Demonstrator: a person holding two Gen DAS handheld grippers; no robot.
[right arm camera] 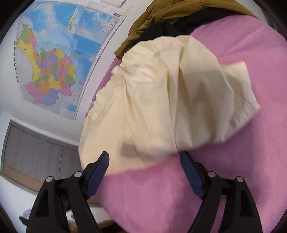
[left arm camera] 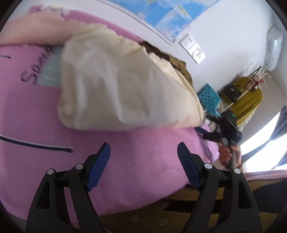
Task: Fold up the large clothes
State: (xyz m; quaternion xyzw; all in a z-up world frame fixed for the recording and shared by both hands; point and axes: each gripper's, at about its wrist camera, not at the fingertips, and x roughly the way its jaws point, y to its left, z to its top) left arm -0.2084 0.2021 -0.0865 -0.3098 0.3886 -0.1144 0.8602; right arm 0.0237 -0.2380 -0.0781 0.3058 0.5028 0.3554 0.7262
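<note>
While the left wrist view looks across the bed, one cream garment [left arm camera: 125,80] lies bunched on one pink sheet [left arm camera: 143,170] printed with dark lettering and lines. Left gripper [left arm camera: 143,151]: two blue-padded fingers [left arm camera: 100,166] spread apart, nothing between them, poised over bare pink sheet just short of the cream garment's near edge. One olive garment [left arm camera: 176,65] peeks out behind the cream one. At right, one hand [left arm camera: 227,155] grips the other tool [left arm camera: 227,129]. Background: one blue perforated stool [left arm camera: 209,97], one rack hung with mustard cloth [left arm camera: 247,102], one wall socket panel [left arm camera: 192,48], one air conditioner [left arm camera: 273,48], part of one map [left arm camera: 166,16].

Right wrist view: right gripper [right arm camera: 143,160], two fingers likewise apart and holding nothing; left tip over the cream garment's [right arm camera: 161,100] near hem, right tip at its edge. Same pink sheet [right arm camera: 179,197] beneath. Past the cream garment, one black cloth [right arm camera: 161,30] and one olive garment [right arm camera: 161,12], piled together. One large coloured map [right arm camera: 57,59] on the wall; one grey panel [right arm camera: 35,154] below it.
</note>
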